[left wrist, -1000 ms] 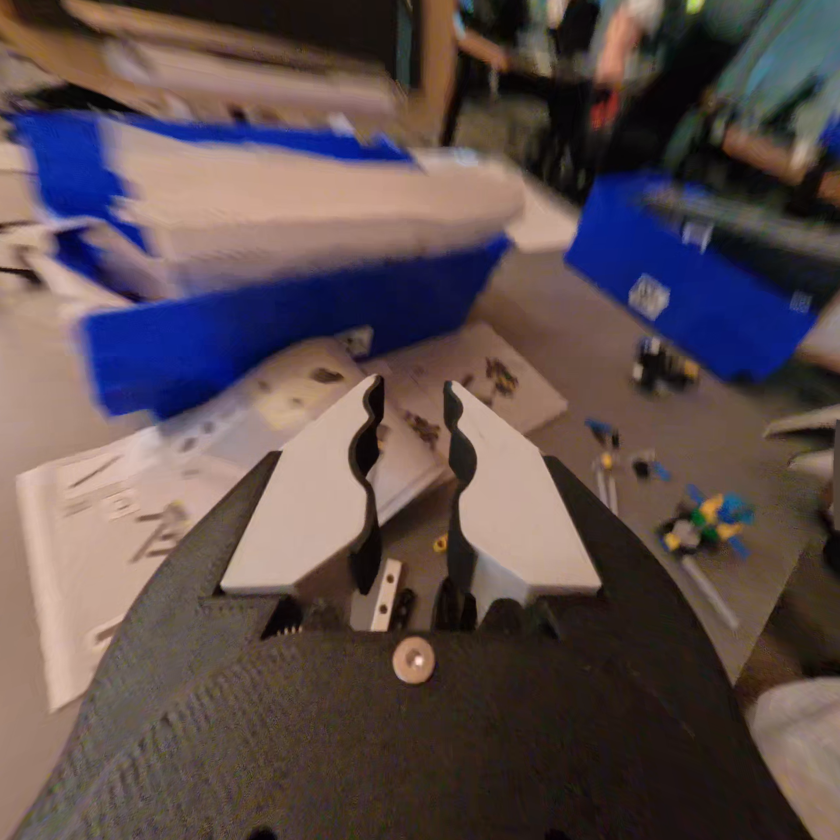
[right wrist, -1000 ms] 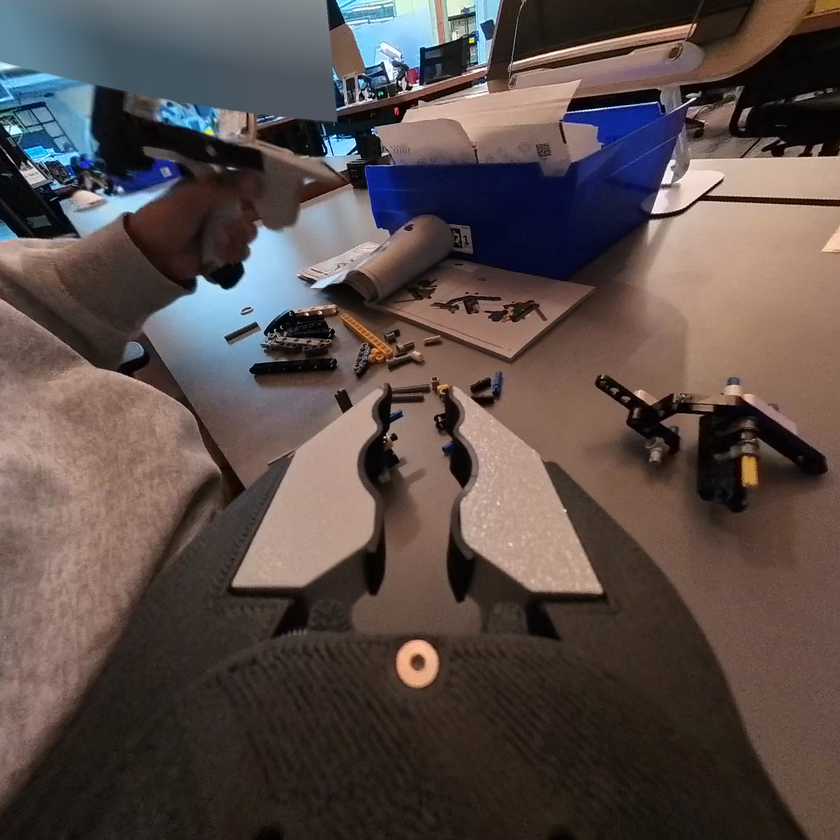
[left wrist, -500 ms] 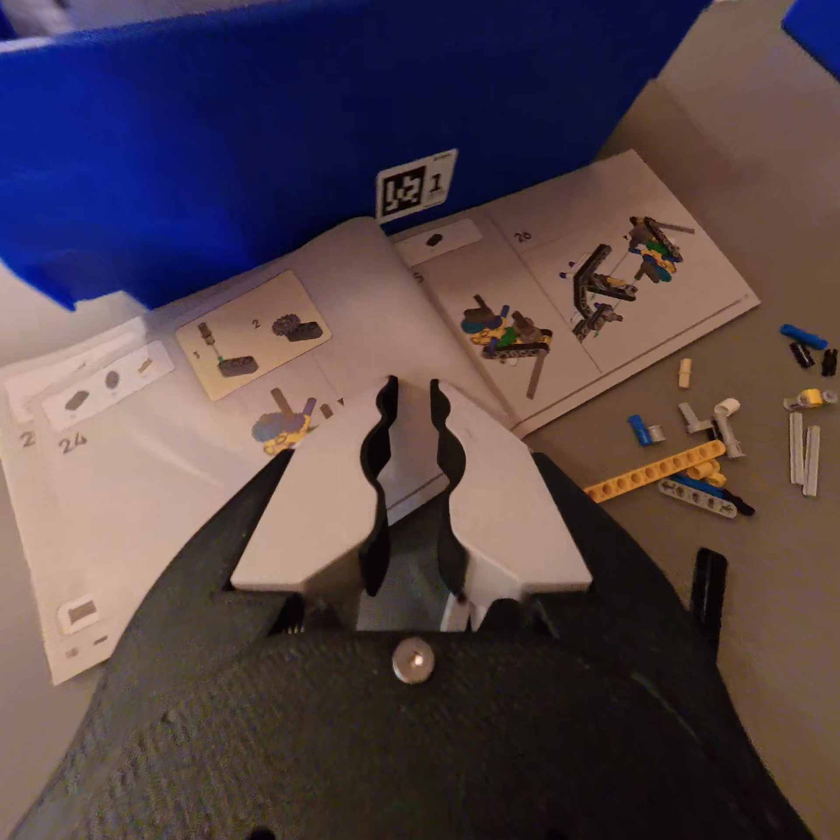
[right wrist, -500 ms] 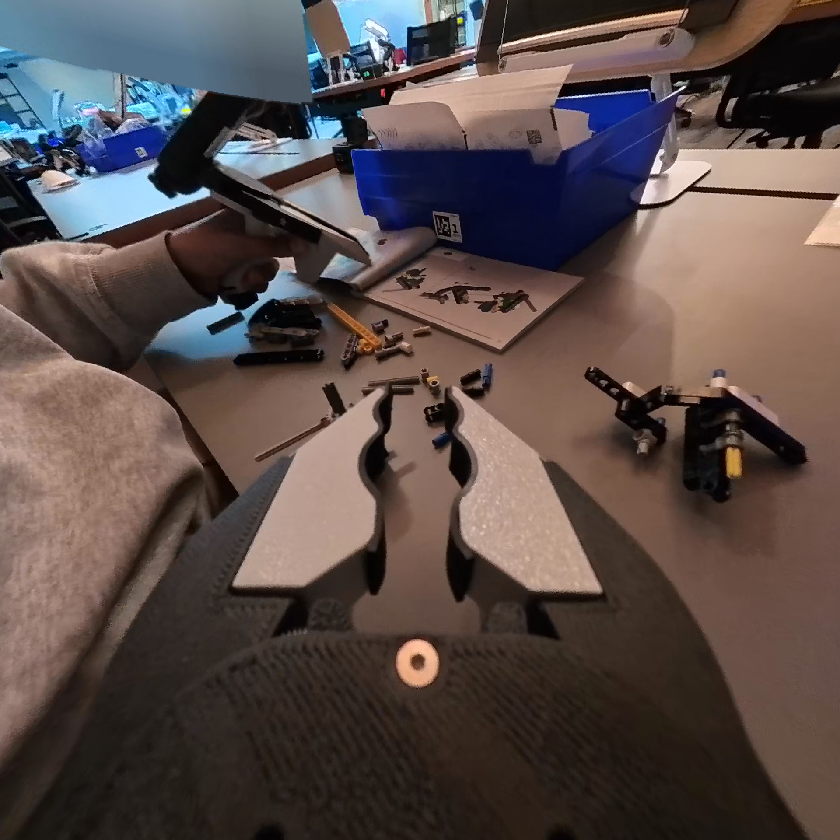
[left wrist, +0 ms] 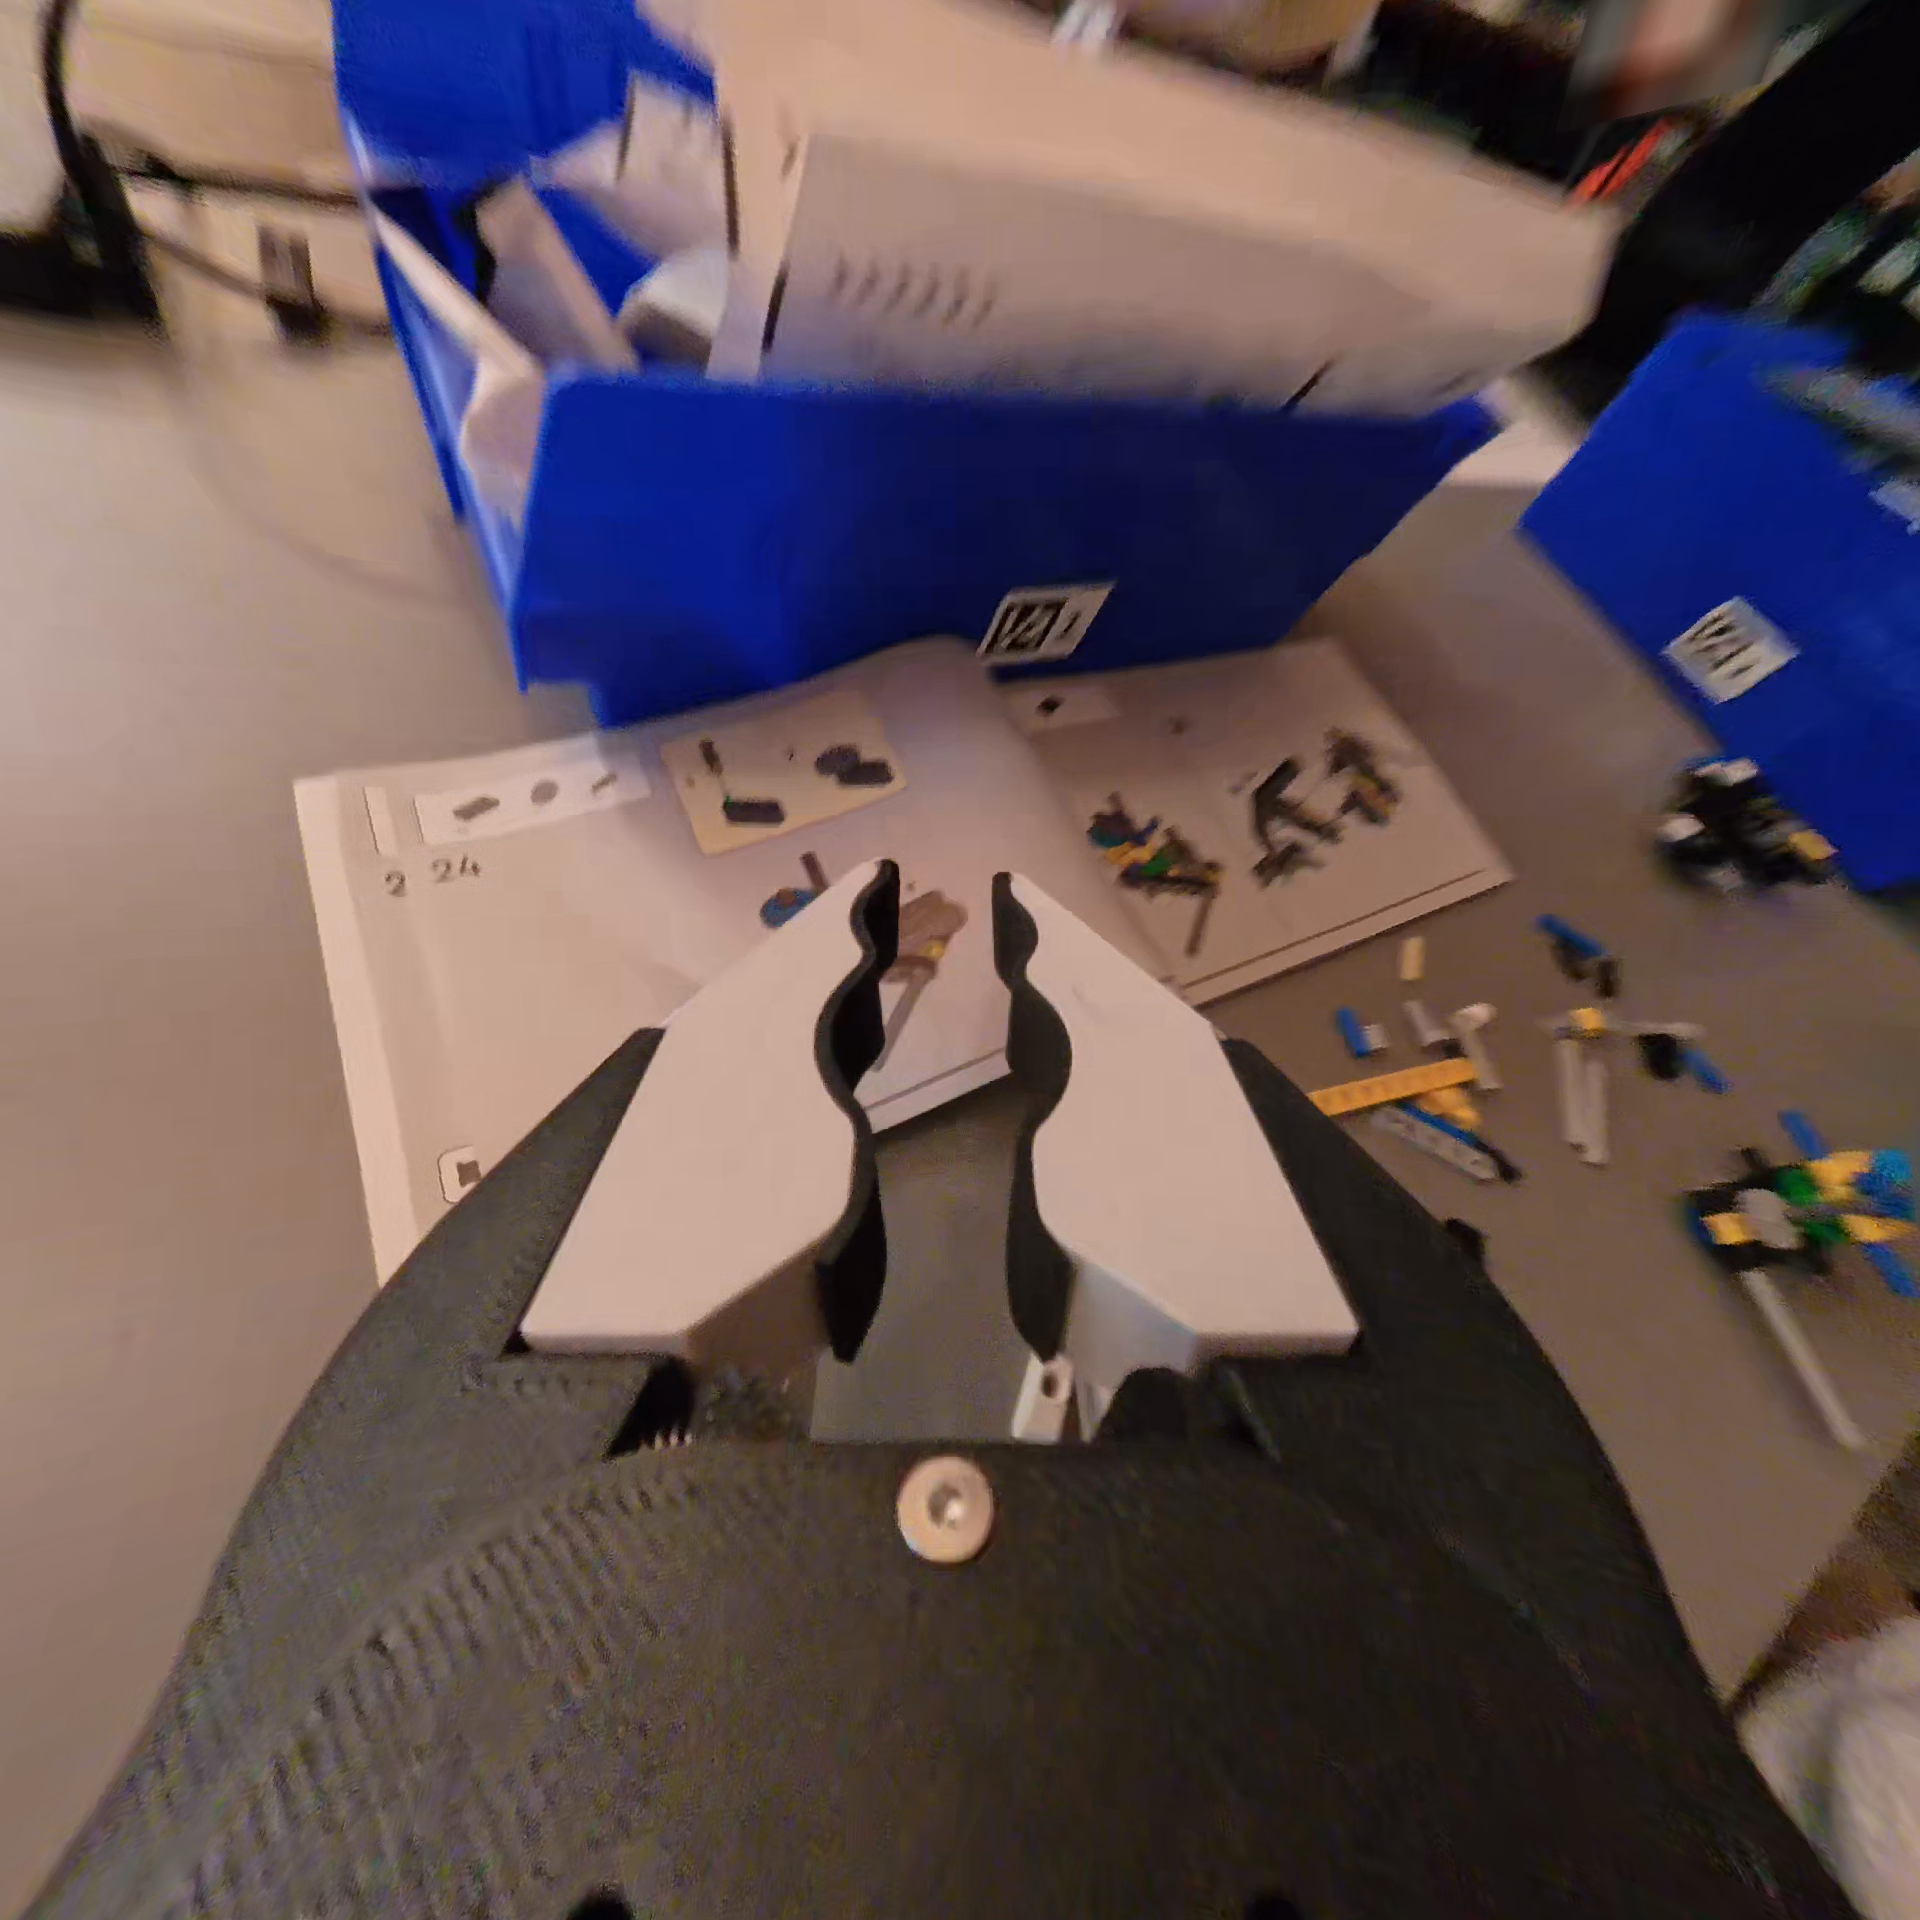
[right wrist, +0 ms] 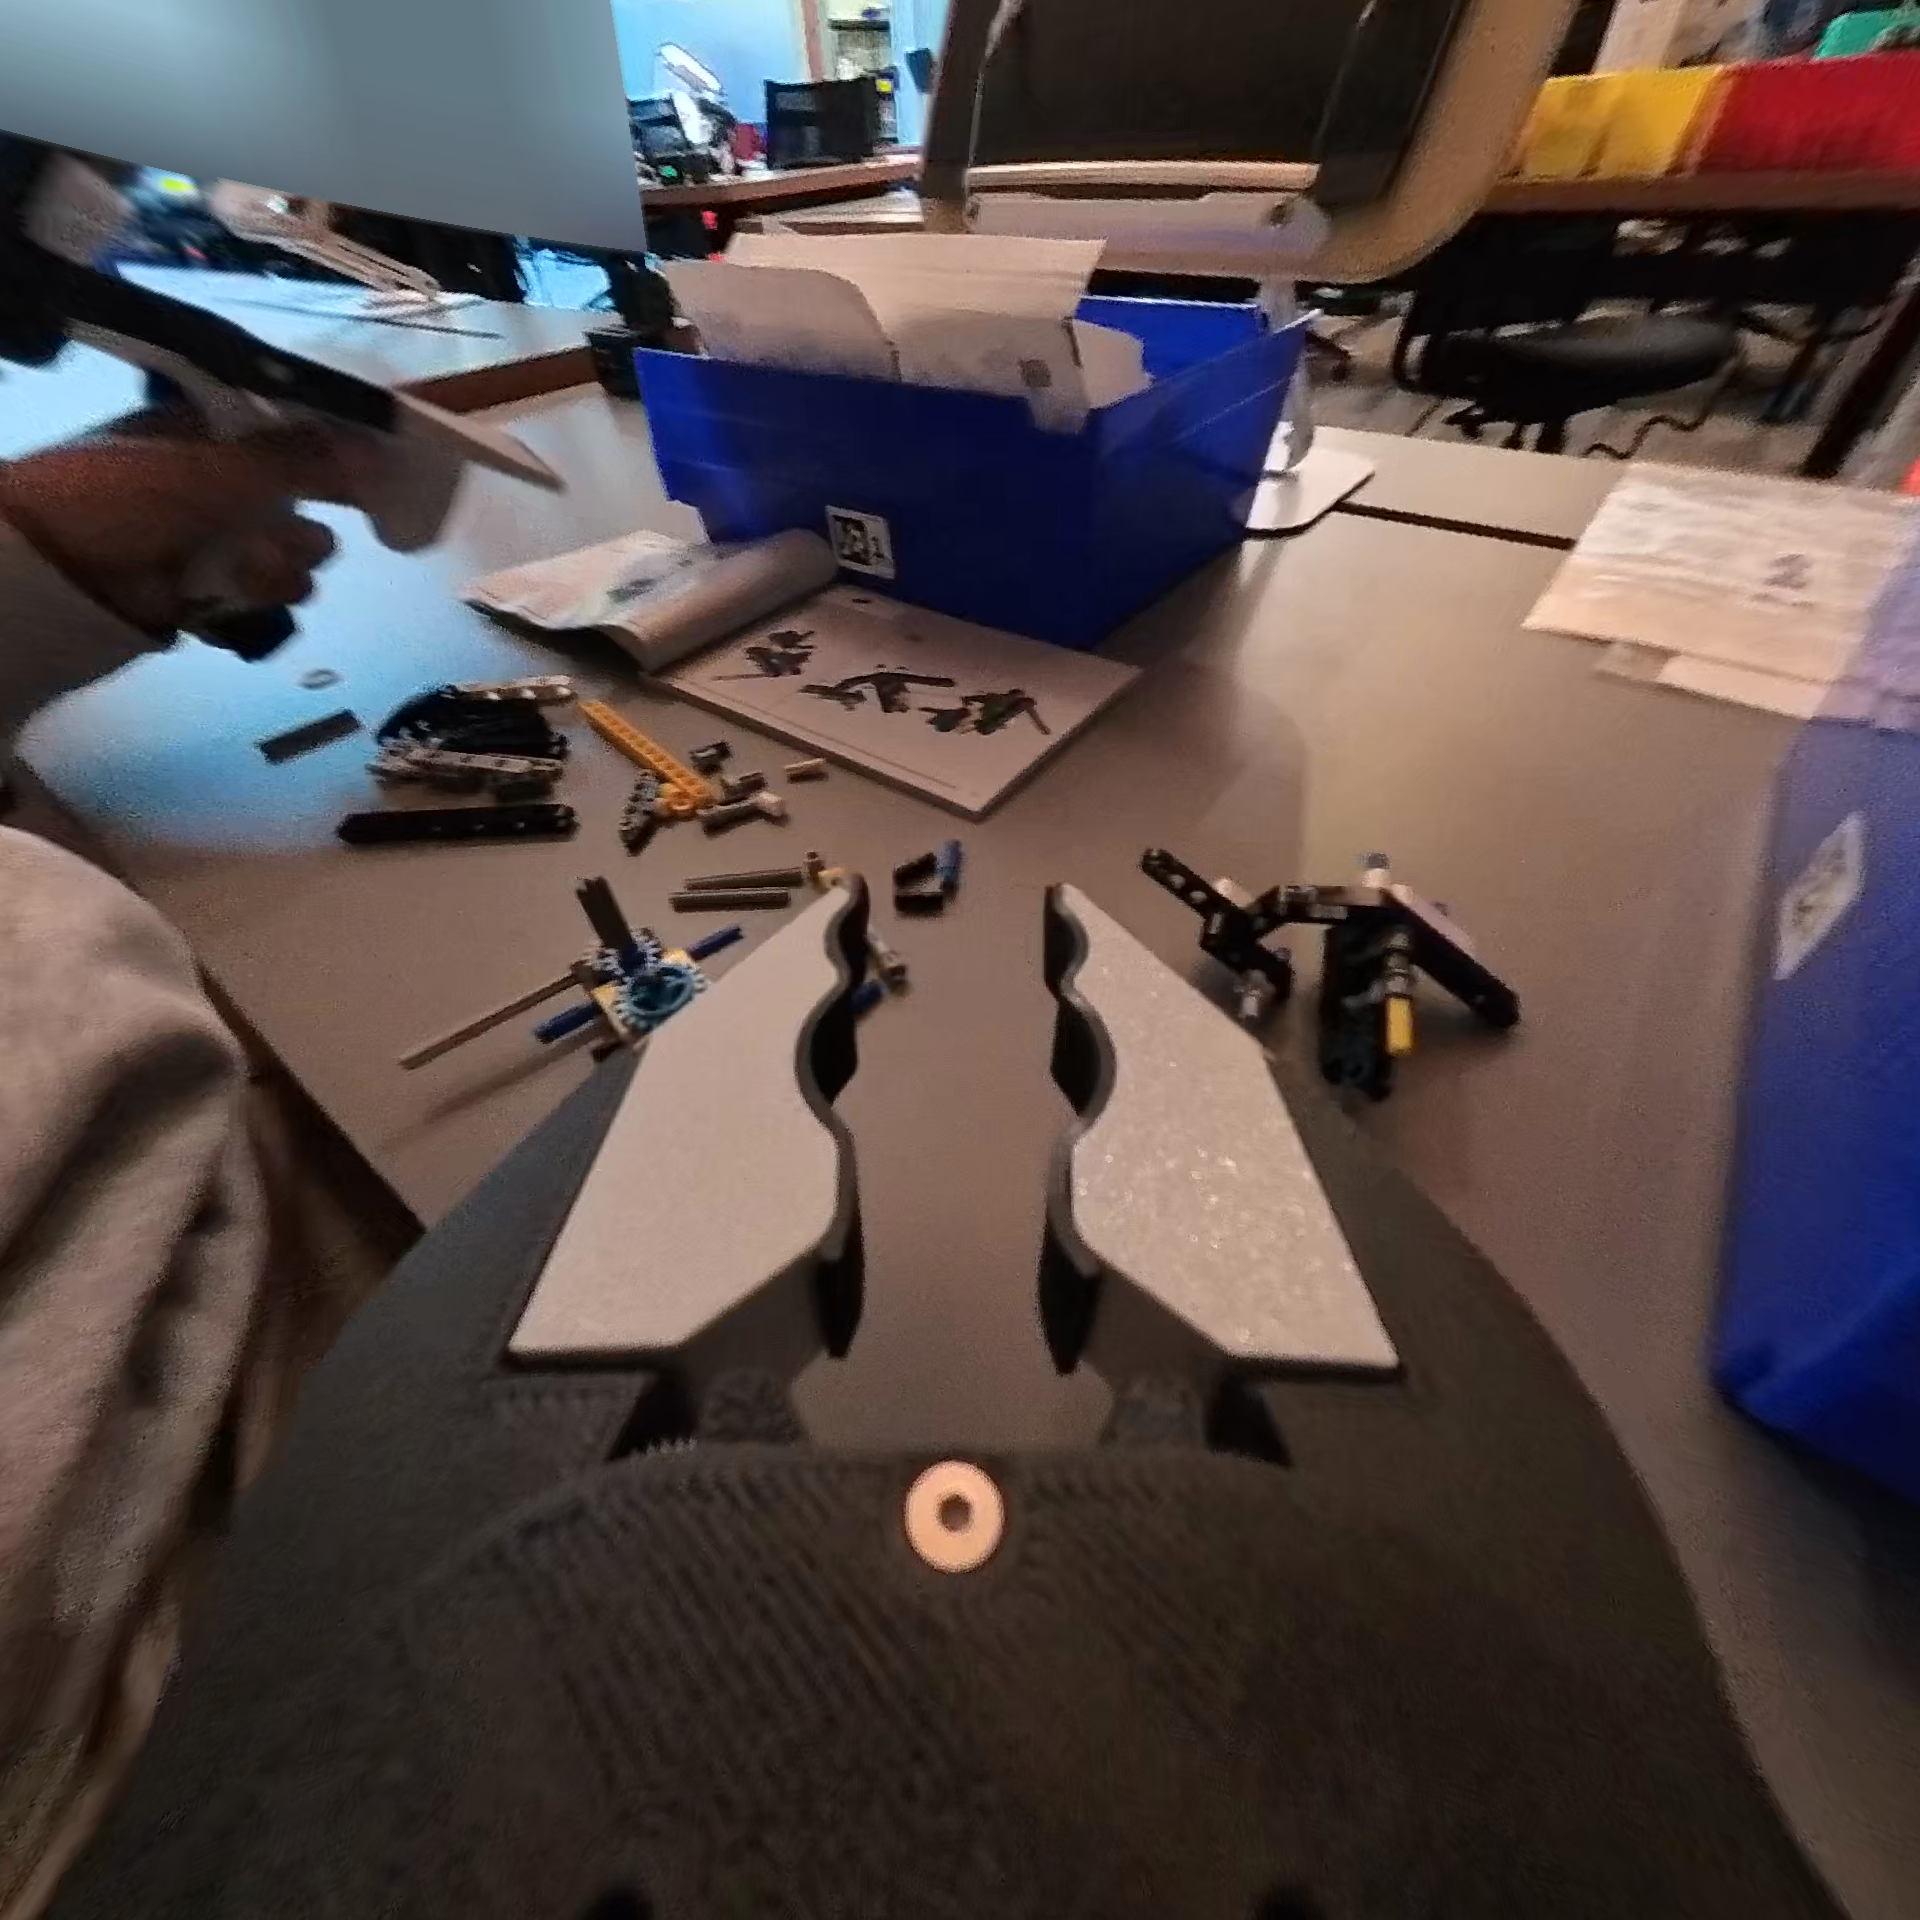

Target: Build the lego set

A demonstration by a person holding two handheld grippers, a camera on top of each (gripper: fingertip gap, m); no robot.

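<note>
My left gripper [left wrist: 942,883] is open and empty, held above the open instruction booklet [left wrist: 623,935]. My right gripper [right wrist: 956,894] is open and empty, low over the grey table. A black beam assembly with a yellow pin [right wrist: 1351,956] lies just right of its tips and shows blurred in the left wrist view [left wrist: 1735,821]. A small gear sub-assembly with a blue gear and grey axle [right wrist: 634,987] lies left of them and also shows in the left wrist view [left wrist: 1808,1216]. Loose parts, among them a yellow beam [right wrist: 644,753], are scattered ahead. The left gripper [right wrist: 525,473] shows at upper left, held by a hand.
A blue bin [right wrist: 966,488] holding white paper stands behind the booklet [right wrist: 894,696]. A second blue bin [right wrist: 1829,1091] stands close on the right. Papers [right wrist: 1725,582] lie at the far right. A grey sleeve [right wrist: 104,1143] fills the left side. The left gripper's tips are roughly 35 centimeters from the right gripper's.
My right gripper has opened wider and swung right, so the second bin is in view. My left gripper has pulled back and tilted up from the booklet, jaws a little wider.
</note>
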